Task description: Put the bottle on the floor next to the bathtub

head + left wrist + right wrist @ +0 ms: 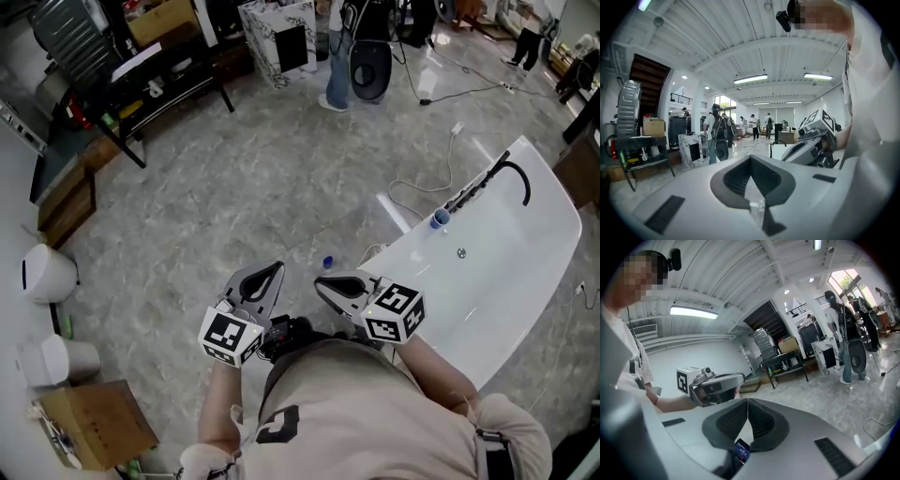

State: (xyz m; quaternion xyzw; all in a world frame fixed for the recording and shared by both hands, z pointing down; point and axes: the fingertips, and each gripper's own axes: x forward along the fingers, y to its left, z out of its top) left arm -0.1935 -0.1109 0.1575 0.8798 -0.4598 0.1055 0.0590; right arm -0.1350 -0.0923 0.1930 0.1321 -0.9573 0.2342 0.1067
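Bottle (327, 263) stood on floor (234, 187) by tub (511, 272), mid-frame; left claw (270, 275) & right claw (323, 285) closed, empty. Task prob. done.

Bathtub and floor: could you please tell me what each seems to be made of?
The bathtub looks like glossy white acrylic or enamel, I cannot tell which: smooth, uniformly white, softly shiny. The floor looks like polished grey stone or stone-look tile: mottled veining, with light reflections farther off.
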